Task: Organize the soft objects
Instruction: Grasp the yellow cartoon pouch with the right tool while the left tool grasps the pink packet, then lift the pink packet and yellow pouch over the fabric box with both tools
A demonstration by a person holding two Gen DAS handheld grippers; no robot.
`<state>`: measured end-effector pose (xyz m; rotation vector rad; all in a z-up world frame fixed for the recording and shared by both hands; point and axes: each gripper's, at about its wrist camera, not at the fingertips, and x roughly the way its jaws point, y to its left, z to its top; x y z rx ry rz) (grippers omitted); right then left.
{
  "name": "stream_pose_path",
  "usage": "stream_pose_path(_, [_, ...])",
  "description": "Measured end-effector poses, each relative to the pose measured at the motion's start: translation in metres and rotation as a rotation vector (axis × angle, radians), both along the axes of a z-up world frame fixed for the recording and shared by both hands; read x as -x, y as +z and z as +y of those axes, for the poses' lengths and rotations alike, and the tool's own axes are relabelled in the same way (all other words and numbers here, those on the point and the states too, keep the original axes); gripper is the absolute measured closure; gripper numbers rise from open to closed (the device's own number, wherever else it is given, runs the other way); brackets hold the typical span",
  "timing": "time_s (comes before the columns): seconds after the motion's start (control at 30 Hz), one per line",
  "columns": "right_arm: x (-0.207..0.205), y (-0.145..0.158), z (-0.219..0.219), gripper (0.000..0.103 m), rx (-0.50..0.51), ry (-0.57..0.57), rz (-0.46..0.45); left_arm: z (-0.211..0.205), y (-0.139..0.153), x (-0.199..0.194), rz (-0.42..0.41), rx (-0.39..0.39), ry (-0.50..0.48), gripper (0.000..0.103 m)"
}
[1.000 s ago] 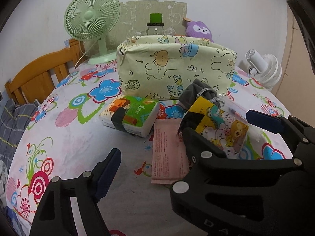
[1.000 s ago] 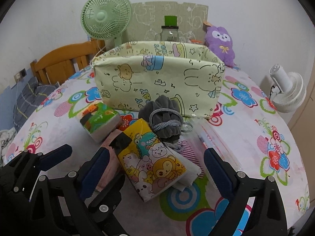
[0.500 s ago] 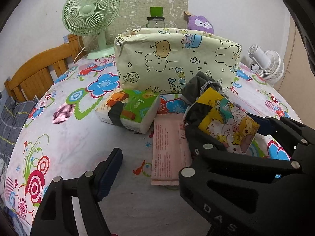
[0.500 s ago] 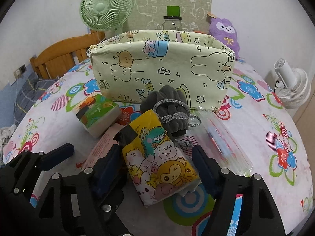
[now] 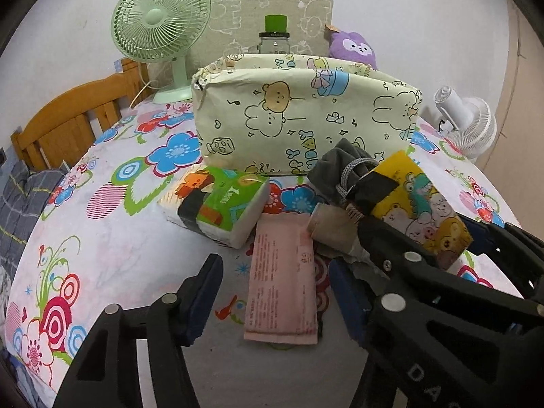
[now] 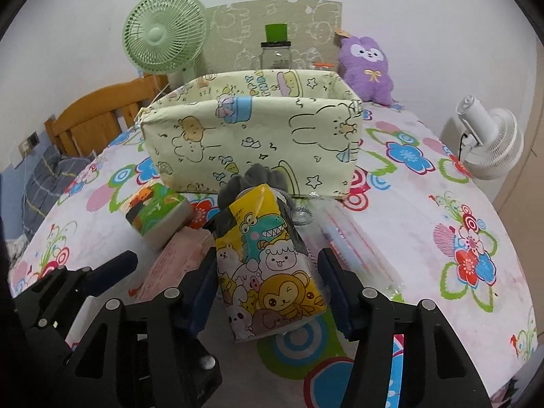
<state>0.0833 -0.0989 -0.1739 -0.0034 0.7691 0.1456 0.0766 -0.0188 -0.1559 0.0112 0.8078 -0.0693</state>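
Note:
A yellow cartoon-print tissue pack point(image 6: 268, 272) sits tilted up between the pads of my right gripper point(image 6: 268, 289). Its jaws are closing and both pads press the pack's sides. A flat pink packet point(image 5: 282, 285) lies on the flowered tablecloth between the fingers of my left gripper point(image 5: 275, 292). Those jaws are closing too, with a gap left on each side of the packet. A green tissue pack point(image 5: 221, 204) lies left of the pink packet. A grey drawstring pouch point(image 6: 258, 176) rests behind the yellow pack, against the pale cartoon-print fabric box point(image 6: 251, 136).
A clear plastic packet point(image 6: 346, 238) lies right of the yellow pack. Behind the box stand a green fan point(image 5: 159, 23), a glass jar point(image 5: 275, 40) and a purple plush toy point(image 6: 367, 64). A white fan point(image 5: 469, 125) is at the right edge, a wooden frame point(image 5: 68, 125) at the left.
Both grippers' jaws have narrowed. The right one has come in around the yellow pack, which now stands more upright. The left fingers now flank the pink packet more closely.

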Motion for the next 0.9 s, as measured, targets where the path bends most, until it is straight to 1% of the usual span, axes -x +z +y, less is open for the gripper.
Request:
stream_pose_path(0.17, [-0.001, -0.002, -0.004, 0.042, -0.005, -0.017, 0.008, 0.0, -0.003, -0.003, 0.015, 0.0, 0.009, 0.047])
stream_pose_path(0.27, [-0.002, -0.002, -0.005, 0.042, -0.012, -0.025, 0.012, -0.002, -0.004, -0.002, 0.015, 0.005, -0.001, 0.055])
stream_pose_path(0.33, [-0.002, -0.003, -0.005, 0.042, -0.012, -0.028, 0.013, -0.003, -0.003, -0.001, 0.015, 0.008, -0.011, 0.062])
stream_pose_path(0.6, [-0.001, -0.004, -0.004, 0.042, -0.009, -0.037, 0.018, -0.004, -0.002, 0.007, 0.022, 0.031, -0.027, 0.064])
stream_pose_path(0.9, [0.011, 0.006, -0.005, 0.042, -0.019, -0.038, -0.004, -0.006, 0.013, 0.02, -0.023, 0.027, -0.03, 0.064])
